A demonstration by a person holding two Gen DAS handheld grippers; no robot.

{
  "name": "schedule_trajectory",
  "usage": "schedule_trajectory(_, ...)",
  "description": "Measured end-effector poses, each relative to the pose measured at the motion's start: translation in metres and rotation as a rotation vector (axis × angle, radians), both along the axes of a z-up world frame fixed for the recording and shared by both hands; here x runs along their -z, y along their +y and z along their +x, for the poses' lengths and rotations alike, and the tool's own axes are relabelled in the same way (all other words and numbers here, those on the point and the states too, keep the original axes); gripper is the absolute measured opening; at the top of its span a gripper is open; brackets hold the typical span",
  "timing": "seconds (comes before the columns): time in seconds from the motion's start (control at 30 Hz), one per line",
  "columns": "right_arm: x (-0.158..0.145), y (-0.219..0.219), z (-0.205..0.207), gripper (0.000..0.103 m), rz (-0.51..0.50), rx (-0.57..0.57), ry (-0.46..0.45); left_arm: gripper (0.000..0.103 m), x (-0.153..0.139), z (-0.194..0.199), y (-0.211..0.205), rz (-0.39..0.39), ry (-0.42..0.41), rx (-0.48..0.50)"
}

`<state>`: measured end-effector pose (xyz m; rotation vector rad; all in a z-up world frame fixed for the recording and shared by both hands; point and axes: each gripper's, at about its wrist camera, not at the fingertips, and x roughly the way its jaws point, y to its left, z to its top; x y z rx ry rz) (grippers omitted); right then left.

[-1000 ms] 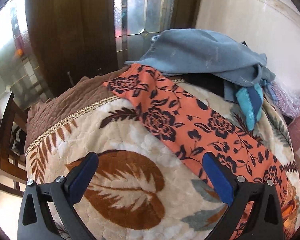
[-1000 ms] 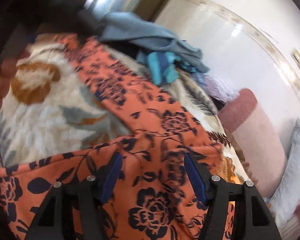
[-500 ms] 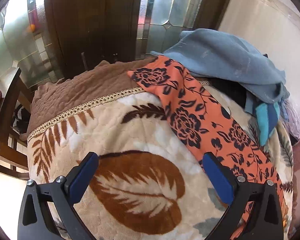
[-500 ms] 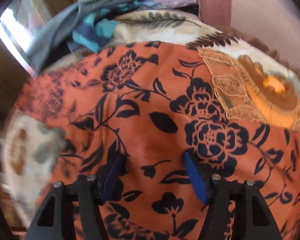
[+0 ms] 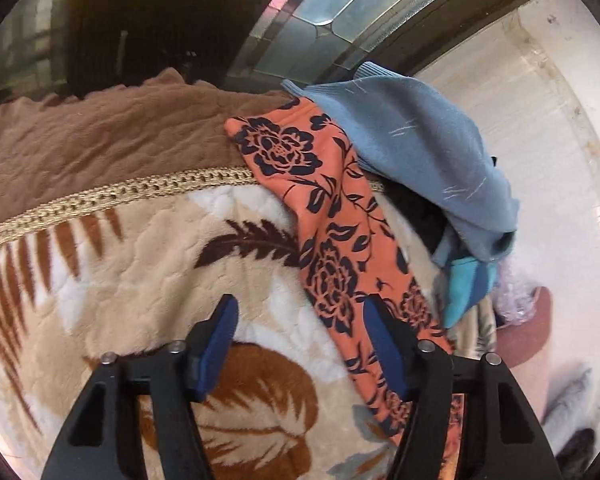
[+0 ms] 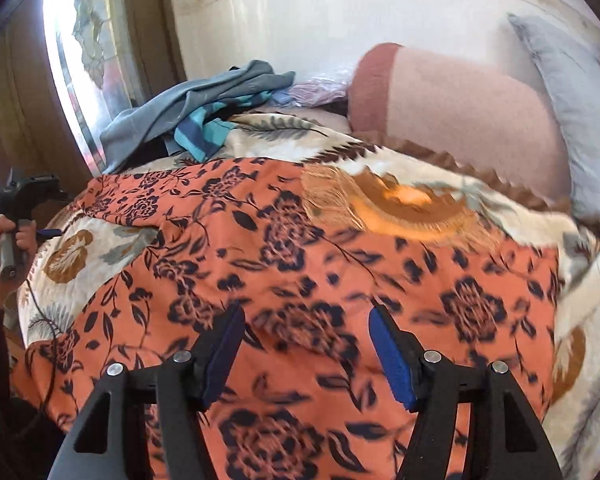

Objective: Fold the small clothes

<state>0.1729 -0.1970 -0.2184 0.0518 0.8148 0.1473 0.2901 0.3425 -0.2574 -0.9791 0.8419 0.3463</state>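
Orange floral garment (image 6: pixel 300 272) is spread flat on the leaf-patterned blanket (image 5: pixel 140 272) of the bed, left gripper (image 5: pixel 300 332) closing over its long strip with nothing yet pinched, right gripper (image 6: pixel 306 344) held parted above the cloth, gripping nothing

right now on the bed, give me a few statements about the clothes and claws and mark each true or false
1. The orange floral garment lies spread on the leaf-print blanket. True.
2. A blue-grey garment is heaped at the far end of the orange one. True.
3. The left claw is clamped on the blue-grey garment. False: its jaws are closing over the blanket, pads pressing nothing.
4. The right claw holds a folded sock. False: it hangs over the orange garment with nothing between its jaws.
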Motion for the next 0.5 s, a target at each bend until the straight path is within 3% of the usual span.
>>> schedule_trajectory(0.2, 0.003, -0.025, -0.004, 0.068, 0.172, 0.002, 0.039, 0.061, 0.003, 0.004, 0.01, -0.107, -0.125, -0.001)
schedule_trajectory(0.33, 0.009, -0.023, -0.002, 0.068, 0.155, -0.021, 0.038, 0.061, 0.019, 0.023, 0.016, -0.188, -0.118, 0.03)
schedule_trajectory(0.5, 0.012, -0.025, 0.002, 0.068, 0.188, -0.006, 0.023, 0.061, 0.035, 0.048, 0.031, -0.207, -0.122, -0.033)
